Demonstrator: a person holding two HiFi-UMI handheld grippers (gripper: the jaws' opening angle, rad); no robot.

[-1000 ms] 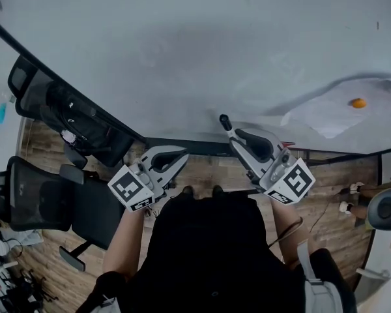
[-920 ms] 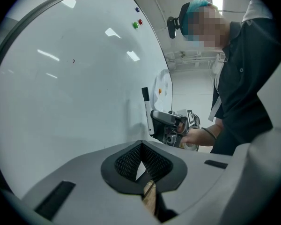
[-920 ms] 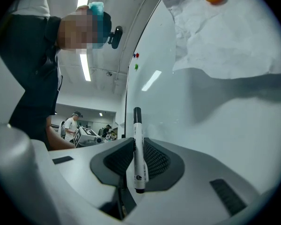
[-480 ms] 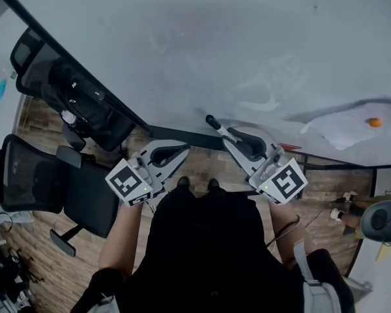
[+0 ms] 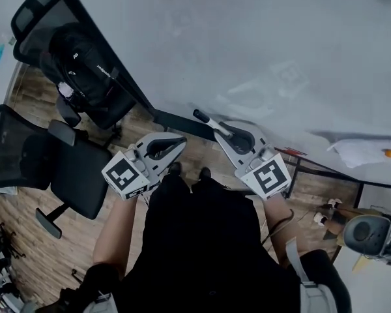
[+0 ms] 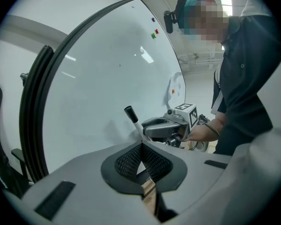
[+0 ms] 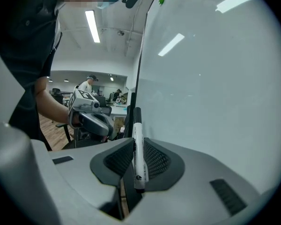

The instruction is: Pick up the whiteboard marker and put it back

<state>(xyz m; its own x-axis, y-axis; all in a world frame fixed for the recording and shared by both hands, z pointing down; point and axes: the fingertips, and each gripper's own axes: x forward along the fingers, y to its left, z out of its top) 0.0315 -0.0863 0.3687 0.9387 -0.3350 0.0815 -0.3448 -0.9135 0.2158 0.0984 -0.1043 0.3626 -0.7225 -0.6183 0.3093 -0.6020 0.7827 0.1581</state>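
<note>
Right gripper [image 7: 136, 162]: the jaws are closed onto the whiteboard marker [image 7: 137, 146], whose white barrel is pinched between the two ribbed pads [image 7: 154, 159].
Whiteboard marker: it is held lengthwise along the jaws, with the black cap [image 5: 198, 115] sticking out past the fingertips and the blunt rear end lying back in the throat of the gripper.
Marker and board: the cap is pointed at the whiteboard [image 5: 247, 44], just ahead of the right gripper [image 5: 225, 131]; whether the board is touched cannot be told.
Left gripper [image 6: 143, 159]: the jaws are brought together at the tips, and nothing is held between them.
Position of the left gripper [image 5: 178, 141]: it is held just beside the right gripper and lower, apart from the board.
Seen from the left gripper: the right gripper [image 6: 150, 125] is ahead, with the marker [image 6: 132, 117] rising from it in front of the board.
Beyond the left gripper: an office chair [image 5: 75, 178] stands to its outer side, and a second chair with a black backpack [image 5: 85, 60] is further forward.
</note>
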